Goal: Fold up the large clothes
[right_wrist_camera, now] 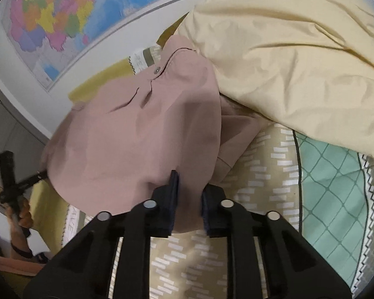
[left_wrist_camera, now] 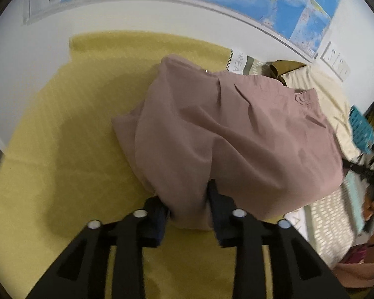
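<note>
The dusty-pink garment [left_wrist_camera: 227, 134] lies bunched on a yellow sheet [left_wrist_camera: 69, 129] on the bed, beside a cream garment [right_wrist_camera: 294, 57]. The left hand-held gripper [left_wrist_camera: 187, 204] and the right hand-held gripper [right_wrist_camera: 189, 194] each pinch its near edge, jaws narrow. A map [right_wrist_camera: 69, 17] hangs on the wall behind.

Two tools: left tool [left_wrist_camera: 187, 199] and right tool [right_wrist_camera: 189, 189], each with two dark fingers, four fingers altogether. Three garments: one dusty-pink garment [left_wrist_camera: 224, 129], one pale cream garment [right_wrist_camera: 286, 49], one olive-brown garment [left_wrist_camera: 284, 66] mostly hidden behind the pink. One yellow sheet [left_wrist_camera: 62, 124]. One patterned bedspread [right_wrist_camera: 266, 169] with beige dashes and a mint diamond panel. One wall map [right_wrist_camera: 69, 12]. Two white wall sockets [left_wrist_camera: 335, 61]. Two metal snaps on the pink garment, one near the collar [right_wrist_camera: 157, 69], one on a tab [left_wrist_camera: 300, 98].
</note>
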`<state>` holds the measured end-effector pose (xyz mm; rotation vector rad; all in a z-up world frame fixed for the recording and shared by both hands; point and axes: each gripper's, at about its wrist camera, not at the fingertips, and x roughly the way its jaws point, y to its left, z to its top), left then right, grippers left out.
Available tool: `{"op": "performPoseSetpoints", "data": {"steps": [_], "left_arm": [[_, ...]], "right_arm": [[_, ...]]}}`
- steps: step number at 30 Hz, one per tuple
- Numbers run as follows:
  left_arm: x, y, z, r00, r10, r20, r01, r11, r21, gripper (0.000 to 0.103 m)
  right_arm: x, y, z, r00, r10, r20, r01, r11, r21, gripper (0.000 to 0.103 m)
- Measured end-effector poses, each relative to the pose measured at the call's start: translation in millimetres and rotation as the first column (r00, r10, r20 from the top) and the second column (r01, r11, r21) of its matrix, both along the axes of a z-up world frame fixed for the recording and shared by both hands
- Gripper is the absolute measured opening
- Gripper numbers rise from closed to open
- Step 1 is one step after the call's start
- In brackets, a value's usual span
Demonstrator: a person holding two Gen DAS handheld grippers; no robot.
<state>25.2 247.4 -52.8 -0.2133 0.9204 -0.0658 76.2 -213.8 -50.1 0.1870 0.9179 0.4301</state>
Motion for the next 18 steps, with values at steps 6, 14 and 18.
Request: {"op": "performPoseSetpoints", "data": {"steps": [6, 14, 18], "left_arm": [[-16.0, 9.3, 28.5, 0.996, -0.032, 0.089, 0.030, 0.999, 0.017, 0.068], [11.2, 9.7, -5.0, 1.000, -0.003, -0.019, 0.004, 1.000, 0.010, 0.070], [17.3, 4.7, -0.7, 1.000, 0.027, -0.009, -0.026, 0.996, 0.085, 0.070]], "right_arm": [[-17.2, 23.6, 39.9, 0.980, 0.073, 0.185, -0.069, 0.997, -0.029, 0.052], [28.7, 87.9, -6.3, 0.981, 0.183, 0.065, -0.173, 0.976, -0.136, 0.040], [47.3, 81.1, -7.7, 0.990, 0.140, 0.023, -0.138, 0.986, -0.091, 0.035]]}}
